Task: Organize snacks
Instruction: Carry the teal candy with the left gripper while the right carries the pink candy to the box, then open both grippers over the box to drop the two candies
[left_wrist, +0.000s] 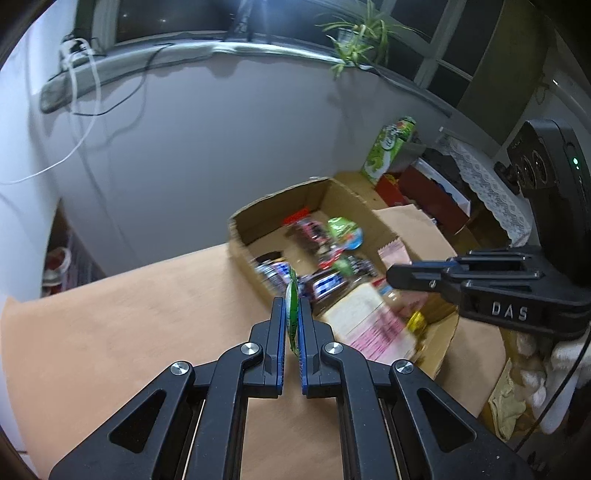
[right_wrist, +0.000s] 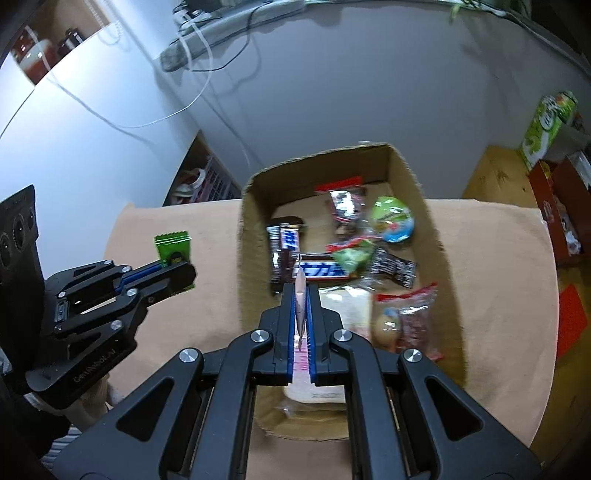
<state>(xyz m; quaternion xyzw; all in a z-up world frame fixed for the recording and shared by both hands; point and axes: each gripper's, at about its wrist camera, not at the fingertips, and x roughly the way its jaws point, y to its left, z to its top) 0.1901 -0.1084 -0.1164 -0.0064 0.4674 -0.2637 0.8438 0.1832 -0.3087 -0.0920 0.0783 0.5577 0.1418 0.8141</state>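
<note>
My left gripper (left_wrist: 291, 314) pinches a green packet (right_wrist: 173, 246) — my right gripper (right_wrist: 302, 306) pinches a pink packet (left_wrist: 394, 254), mid-frame over the cardboard box (right_wrist: 424, 206).

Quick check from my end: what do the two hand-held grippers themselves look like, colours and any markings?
Both are matte black plastic linkages with silver round pivot bolts and blue ribbed pads inside the fingers. The right hand-held gripper carries white "DAS" lettering on its side; the left hand-held gripper shows faint lettering on its base and a black camera block behind.
</note>
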